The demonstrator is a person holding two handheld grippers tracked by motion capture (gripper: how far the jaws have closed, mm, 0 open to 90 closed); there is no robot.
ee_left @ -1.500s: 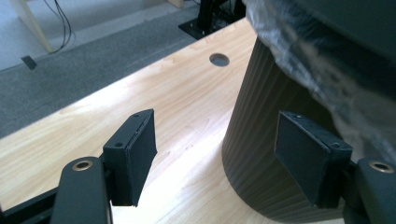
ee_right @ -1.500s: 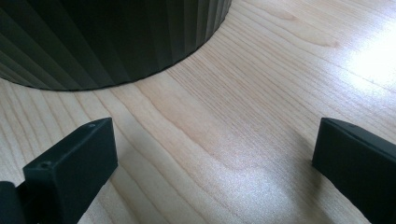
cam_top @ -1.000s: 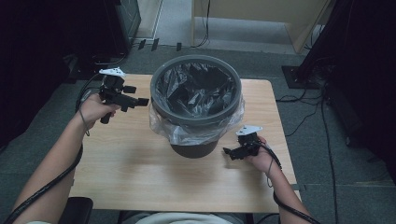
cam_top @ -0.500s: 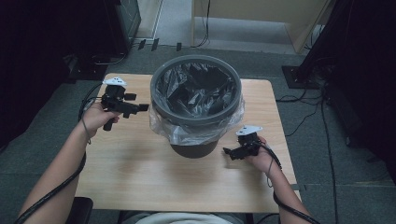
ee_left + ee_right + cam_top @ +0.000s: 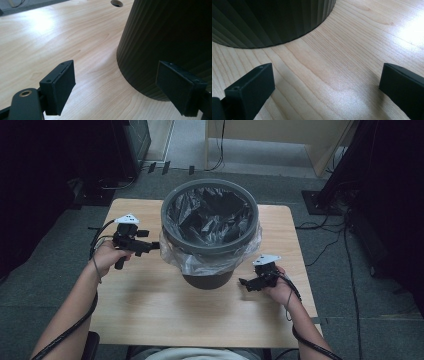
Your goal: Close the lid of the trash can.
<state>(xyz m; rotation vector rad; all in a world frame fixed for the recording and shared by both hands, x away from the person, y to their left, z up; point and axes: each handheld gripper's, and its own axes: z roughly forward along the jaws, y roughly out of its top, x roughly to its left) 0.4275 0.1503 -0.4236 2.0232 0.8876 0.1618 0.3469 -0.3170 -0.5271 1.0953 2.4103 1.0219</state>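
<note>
Centrally on the wooden table (image 5: 150, 305), the ribbed bin (image 5: 210, 232) with its plastic liner (image 5: 200, 262) stands upright, mouth skyward, left gripper (image 5: 150, 246) at nine o'clock, right gripper (image 5: 244, 283) at four, jaws apart, empty.

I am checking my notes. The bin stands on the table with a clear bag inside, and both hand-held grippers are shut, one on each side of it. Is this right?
One point is wrong: both are open. The left hand-held gripper and the right hand-held gripper show their jaws wide apart in their own gripper views. The bin does stand on the table, lined with a clear bag.
</note>
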